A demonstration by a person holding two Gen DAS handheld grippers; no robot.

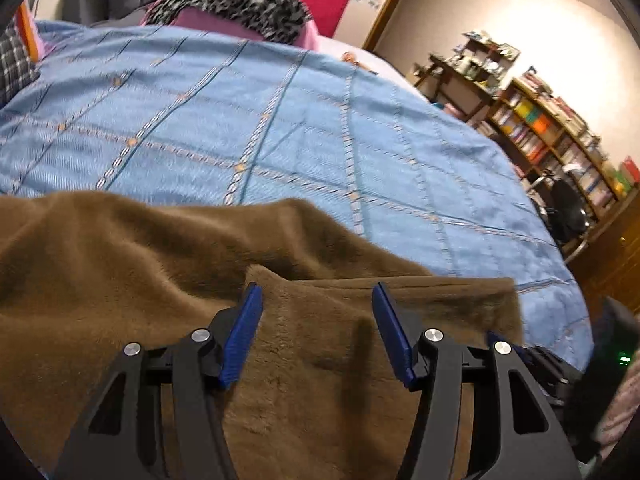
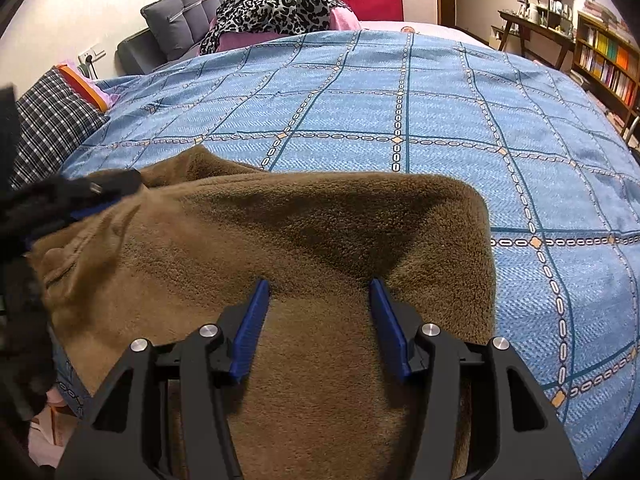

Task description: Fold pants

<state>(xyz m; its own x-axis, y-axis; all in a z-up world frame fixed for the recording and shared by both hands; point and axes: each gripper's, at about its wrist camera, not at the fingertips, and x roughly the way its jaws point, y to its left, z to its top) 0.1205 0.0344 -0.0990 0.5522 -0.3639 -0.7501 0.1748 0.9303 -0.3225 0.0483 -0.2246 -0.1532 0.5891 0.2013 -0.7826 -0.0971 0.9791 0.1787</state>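
Note:
The brown fleece pants (image 1: 140, 264) lie in a folded heap on the near edge of the blue bed cover (image 1: 248, 112). They also show in the right wrist view (image 2: 304, 232), with a folded edge at the right. My left gripper (image 1: 317, 300) is open just above the pants, with nothing between its blue pads. My right gripper (image 2: 319, 294) is open over the pants, also empty. The left gripper (image 2: 80, 204) shows blurred at the left of the right wrist view, at the pants' far left corner.
Blue checked bed cover (image 2: 440, 112) spreads ahead. Leopard-print cloth (image 2: 276, 4) and grey cushion (image 2: 180, 12) lie at the headboard. A plaid pillow (image 2: 52, 120) is at the left. Bookshelves (image 1: 552, 136) and a desk (image 2: 532, 24) stand to the right.

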